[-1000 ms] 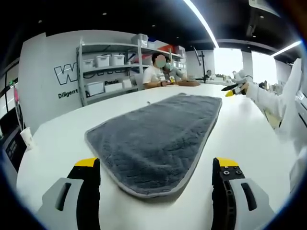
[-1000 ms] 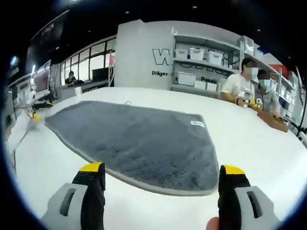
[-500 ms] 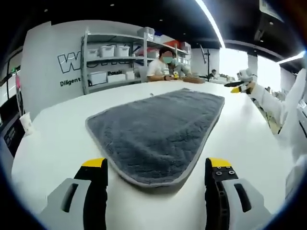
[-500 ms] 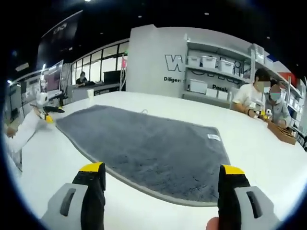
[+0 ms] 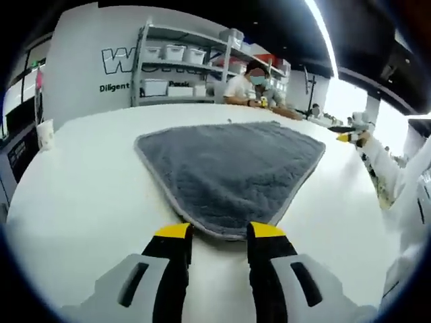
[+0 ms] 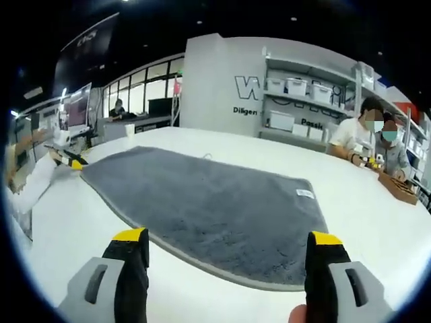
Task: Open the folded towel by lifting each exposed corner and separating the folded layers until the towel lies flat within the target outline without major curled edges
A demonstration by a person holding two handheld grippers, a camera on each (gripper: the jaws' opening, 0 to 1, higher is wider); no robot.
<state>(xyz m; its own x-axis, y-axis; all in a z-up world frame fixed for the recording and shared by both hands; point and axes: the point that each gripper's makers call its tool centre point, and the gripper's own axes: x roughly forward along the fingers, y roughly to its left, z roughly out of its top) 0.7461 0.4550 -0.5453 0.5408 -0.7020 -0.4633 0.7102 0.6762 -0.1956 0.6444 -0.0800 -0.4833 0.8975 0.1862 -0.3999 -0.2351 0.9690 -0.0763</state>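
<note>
While the left hand-held gripper (image 5: 215,232) narrows at the grey towel's (image 5: 232,168) near corner, the right hand-held gripper (image 6: 225,239) stays spread before its edge on the white tabletop (image 5: 81,195).

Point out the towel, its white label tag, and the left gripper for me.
Grey towel (image 6: 209,208): right gripper view, middle of its plush top.
White label tag (image 6: 305,193): right gripper view, on the tag near the towel's far right corner.
Left gripper (image 5: 217,232): left gripper view, midway between its yellow tips at the towel's near edge.

Grey towel (image 5: 229,171) lies spread flat (paler hem, small tag) on white table (image 5: 81,195).
</note>
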